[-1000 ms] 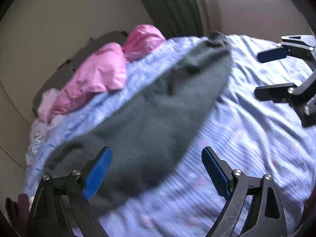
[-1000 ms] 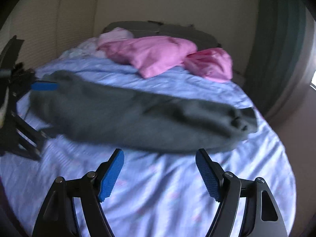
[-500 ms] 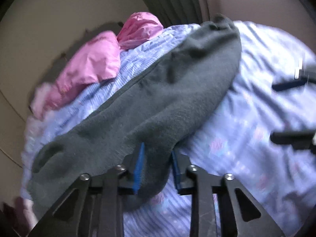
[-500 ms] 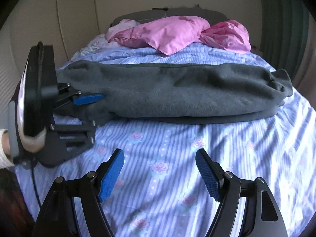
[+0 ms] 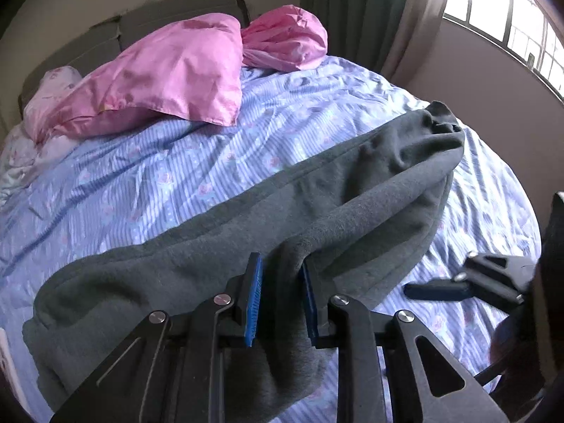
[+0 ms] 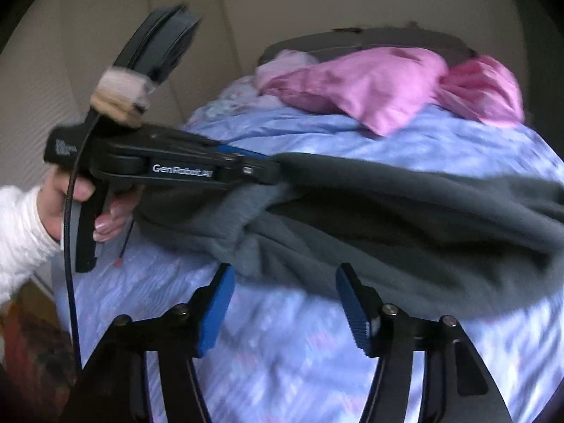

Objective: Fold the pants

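Observation:
Dark grey fleece pants (image 5: pixel 218 246) lie lengthwise across a blue striped bedsheet (image 5: pixel 169 162), folded in half along their length. My left gripper (image 5: pixel 280 275) is shut on the near edge of the pants and lifts a fold of the cloth. In the right wrist view the left gripper (image 6: pixel 271 171) pinches the pants (image 6: pixel 405 218) at their left end, raised off the sheet. My right gripper (image 6: pixel 285 289) is open and empty, just in front of the pants' near edge. It shows at the right edge of the left wrist view (image 5: pixel 416 290).
Two pink pillows (image 5: pixel 169 70) (image 5: pixel 285 38) and a pale floral pillow (image 5: pixel 53 81) lie at the head of the bed against a dark headboard (image 5: pixel 169 10). A green curtain (image 5: pixel 338 7) and a window (image 5: pixel 511 7) stand at the right.
My left gripper closed on the pants' edge and has lifted it. My right gripper has moved in closer to the pants and stays open.

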A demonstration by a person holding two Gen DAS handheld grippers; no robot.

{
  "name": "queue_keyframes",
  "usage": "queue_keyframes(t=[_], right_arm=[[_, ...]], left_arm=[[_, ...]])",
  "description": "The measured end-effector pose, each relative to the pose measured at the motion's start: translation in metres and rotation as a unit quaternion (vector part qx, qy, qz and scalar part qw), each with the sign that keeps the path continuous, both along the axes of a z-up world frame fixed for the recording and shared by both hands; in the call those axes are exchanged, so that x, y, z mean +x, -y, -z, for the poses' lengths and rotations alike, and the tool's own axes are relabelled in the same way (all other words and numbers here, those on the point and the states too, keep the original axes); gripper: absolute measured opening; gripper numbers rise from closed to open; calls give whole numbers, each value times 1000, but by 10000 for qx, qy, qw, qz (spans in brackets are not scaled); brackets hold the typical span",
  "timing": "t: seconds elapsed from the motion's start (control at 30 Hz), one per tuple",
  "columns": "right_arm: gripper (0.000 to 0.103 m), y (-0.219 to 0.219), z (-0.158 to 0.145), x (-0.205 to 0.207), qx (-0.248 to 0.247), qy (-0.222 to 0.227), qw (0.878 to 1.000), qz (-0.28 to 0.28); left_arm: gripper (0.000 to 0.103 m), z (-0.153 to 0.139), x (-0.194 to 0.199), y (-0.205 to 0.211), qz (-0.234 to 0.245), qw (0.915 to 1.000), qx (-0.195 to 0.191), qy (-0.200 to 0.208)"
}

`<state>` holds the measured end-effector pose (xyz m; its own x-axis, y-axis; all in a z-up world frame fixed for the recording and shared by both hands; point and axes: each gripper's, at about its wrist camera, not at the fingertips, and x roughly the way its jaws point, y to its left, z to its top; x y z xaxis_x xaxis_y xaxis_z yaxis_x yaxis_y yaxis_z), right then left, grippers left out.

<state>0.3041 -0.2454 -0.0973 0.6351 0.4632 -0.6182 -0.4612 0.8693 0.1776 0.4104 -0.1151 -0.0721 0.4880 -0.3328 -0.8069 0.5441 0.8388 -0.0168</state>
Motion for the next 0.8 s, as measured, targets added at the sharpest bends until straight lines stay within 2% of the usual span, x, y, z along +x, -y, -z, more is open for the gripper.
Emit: queue_keyframes(t=[0.1,0.17,0.27,0.37,0.4,0.43,0.47,0.5,0.57,0.7,0.8], right_arm=[[57,-27,8,18,-212,-46,9989,-418],[51,-44,14,26,-220,-152,9972,-703],[50,-60,11,33,-202,-37,9959,-884],[49,-71,12,47,-158,-181,9953,-938],[46,-76,17,54,-128,-327,9949,-950],[37,-77,21,59,-110,-449,9946,-927],[26,-78,26,64,-14,-624,9938,-924],[25,-78,29,65,75,-761,9929,-916],[20,-77,35,62,171,-938,9920,-830],[18,-70,29,31,454,-1128,9889,-851],[18,-70,20,-4,574,-1170,9867,-968]], left_arm=[[26,2,9,-7,-82,10000,6,-55],[27,3,14,-13,-108,9998,-95,-143],[28,5,17,-19,-124,9994,-227,-238],[28,6,16,-22,-117,9994,-244,-232],[31,6,15,-23,-115,9993,-255,-256],[34,7,14,-25,-113,9991,-265,-300],[44,7,11,-27,-118,9990,-260,-333],[53,6,6,-30,-118,9990,-259,-332],[61,2,-9,-39,-100,9992,-294,-254],[71,-8,-39,-67,-367,9988,-146,290],[73,0,-46,-85,-658,9970,138,373]])
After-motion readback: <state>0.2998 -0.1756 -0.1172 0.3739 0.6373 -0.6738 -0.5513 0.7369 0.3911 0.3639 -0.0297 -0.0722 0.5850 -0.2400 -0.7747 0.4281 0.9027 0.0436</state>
